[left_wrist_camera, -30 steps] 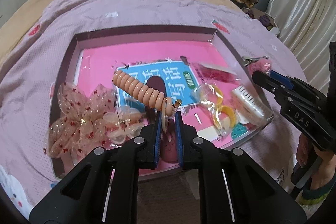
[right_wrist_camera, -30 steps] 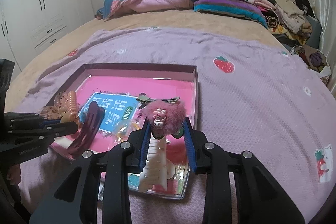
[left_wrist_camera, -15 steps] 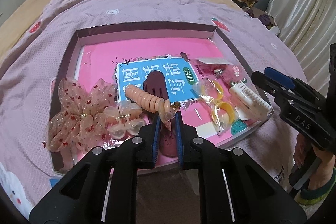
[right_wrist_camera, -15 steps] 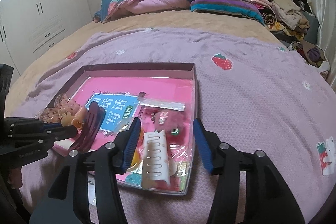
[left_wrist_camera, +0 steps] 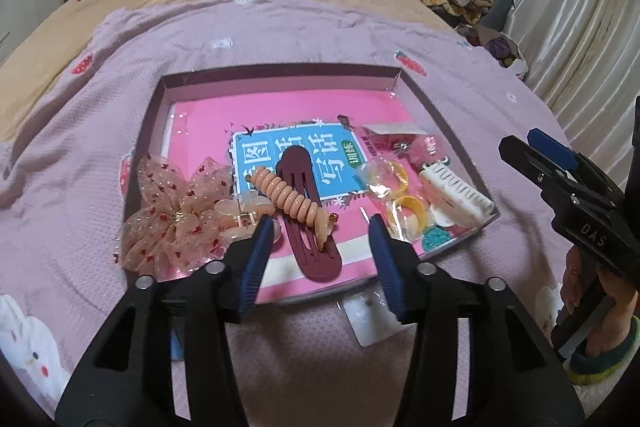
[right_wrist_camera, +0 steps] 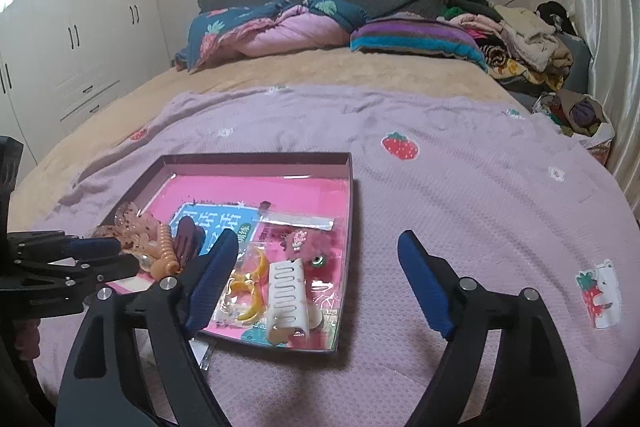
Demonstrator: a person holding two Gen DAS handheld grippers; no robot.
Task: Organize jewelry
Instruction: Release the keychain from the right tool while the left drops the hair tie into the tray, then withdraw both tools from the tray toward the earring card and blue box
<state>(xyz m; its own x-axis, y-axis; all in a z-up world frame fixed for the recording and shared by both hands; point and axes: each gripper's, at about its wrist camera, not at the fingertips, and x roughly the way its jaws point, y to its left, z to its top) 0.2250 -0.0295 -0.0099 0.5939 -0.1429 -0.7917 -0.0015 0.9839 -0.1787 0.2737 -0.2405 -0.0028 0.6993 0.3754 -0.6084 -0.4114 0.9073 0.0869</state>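
Bed (right_wrist_camera: 460, 187) under a lilac blanket carries the tray (left_wrist_camera: 280, 77), near edge toward both grippers. Left gripper (left_wrist_camera: 320, 233) hovers over the tray's near-left part; its fingers have just been opening, now stand apart, nothing pressed between them. Coil tie (left_wrist_camera: 294, 203) lies across the dark clip (left_wrist_camera: 308, 215), just beyond the fingertips, long axis running far-left to near-right. Right gripper (right_wrist_camera: 316, 263) sits at the tray's near-right corner, fingers just opened wide, empty. White comb clip (right_wrist_camera: 286, 301) and pink fluffy clip (right_wrist_camera: 316, 247) lie between and just beyond them. Bow (left_wrist_camera: 172, 215) far left. Judgement: both pieces released; whichever item comes next, the left hand is nearer the coil tie, the right nearer the comb clip.
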